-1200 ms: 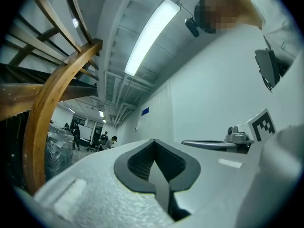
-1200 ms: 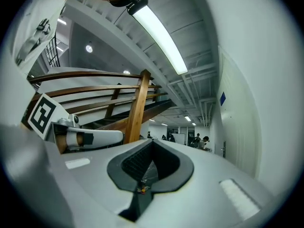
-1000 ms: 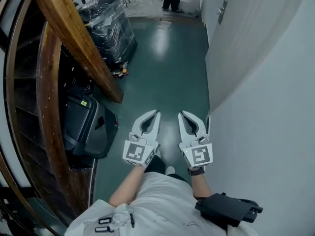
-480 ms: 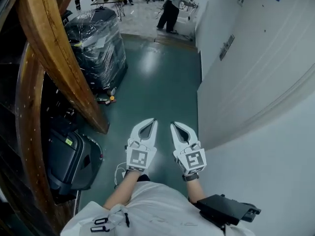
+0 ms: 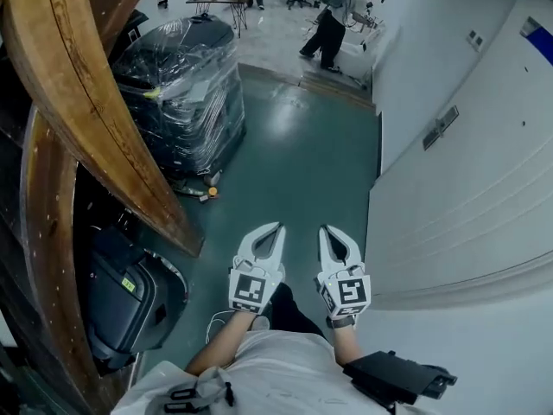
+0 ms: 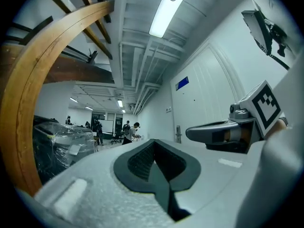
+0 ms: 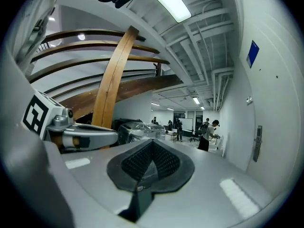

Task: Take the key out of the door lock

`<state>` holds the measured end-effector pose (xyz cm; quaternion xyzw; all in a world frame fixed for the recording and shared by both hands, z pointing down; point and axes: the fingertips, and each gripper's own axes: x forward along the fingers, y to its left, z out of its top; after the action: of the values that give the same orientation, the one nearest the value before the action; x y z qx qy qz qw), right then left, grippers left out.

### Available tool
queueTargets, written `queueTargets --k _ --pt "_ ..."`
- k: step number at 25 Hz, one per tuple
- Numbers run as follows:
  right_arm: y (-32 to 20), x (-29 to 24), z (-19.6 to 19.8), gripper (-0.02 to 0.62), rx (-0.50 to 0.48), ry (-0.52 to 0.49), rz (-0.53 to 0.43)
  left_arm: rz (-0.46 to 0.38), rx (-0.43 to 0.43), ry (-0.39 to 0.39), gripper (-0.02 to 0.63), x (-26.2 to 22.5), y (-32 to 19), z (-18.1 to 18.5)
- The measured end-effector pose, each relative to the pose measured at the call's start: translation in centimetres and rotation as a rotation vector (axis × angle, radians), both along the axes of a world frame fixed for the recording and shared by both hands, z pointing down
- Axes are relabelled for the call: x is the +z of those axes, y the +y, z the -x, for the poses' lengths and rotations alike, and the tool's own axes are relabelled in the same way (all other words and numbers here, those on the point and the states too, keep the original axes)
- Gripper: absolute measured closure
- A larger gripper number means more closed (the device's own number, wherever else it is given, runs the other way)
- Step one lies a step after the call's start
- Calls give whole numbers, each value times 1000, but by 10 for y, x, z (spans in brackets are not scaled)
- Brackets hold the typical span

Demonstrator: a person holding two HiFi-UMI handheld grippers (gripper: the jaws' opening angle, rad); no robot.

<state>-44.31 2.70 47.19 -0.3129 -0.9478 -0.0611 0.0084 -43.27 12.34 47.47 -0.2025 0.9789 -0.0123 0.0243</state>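
Observation:
In the head view my left gripper [image 5: 277,226] and right gripper [image 5: 325,229] are held side by side over the green floor, both shut with nothing between the jaws. A white door [image 5: 467,188] stands in the wall to the right, well ahead of both grippers. Its lock plate and handle [image 5: 441,126] are small, and no key can be made out there. The right gripper view shows the same handle [image 7: 258,144] far off on the right wall, with my right gripper [image 7: 153,143] empty. The left gripper view shows my left gripper [image 6: 154,144] empty and the handle [image 6: 178,134] distant.
A plastic-wrapped pallet load [image 5: 177,85] stands ahead on the left. A curved wooden stair beam [image 5: 95,102] runs down the left side, with a black machine [image 5: 130,301] beneath it. A person [image 5: 333,28] stands at the corridor's far end. The green floor [image 5: 302,154] runs between them.
The head view has swung, so more of the door wall and the far room shows. Both grippers stay together, shut and empty, a little lower in the picture.

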Motion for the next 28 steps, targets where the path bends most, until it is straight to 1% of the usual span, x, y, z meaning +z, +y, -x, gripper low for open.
queueTargets --k 4,7,10,13,15,18,21,23,26,28 --pt "22 14 84 589 9 -2 36 36 -21 -3 606 10 28 71" --pt "40 22 165 589 23 8 55 67 -20 7 606 10 49 145" --pt "44 8 242 575 43 -1 67 75 -3 19 606 -3 52 223" --pt "41 -16 305 577 53 -52 85 89 20 -24 606 -30 44 291" --pt "40 -19 343 577 64 -43 96 95 36 -47 606 -40 38 326" --pt "41 -4 377 576 60 21 87 89 55 -4 606 -29 29 361" --pt "38 12 403 577 74 49 91 90 90 44 606 -8 20 398" --pt "27 23 428 577 104 67 93 79 117 48 606 -2 11 429" --pt "4 31 466 578 176 74 116 71 174 36 606 1 -7 474" --pt "-12 33 493 595 221 62 143 65 215 40 606 7 -19 505"
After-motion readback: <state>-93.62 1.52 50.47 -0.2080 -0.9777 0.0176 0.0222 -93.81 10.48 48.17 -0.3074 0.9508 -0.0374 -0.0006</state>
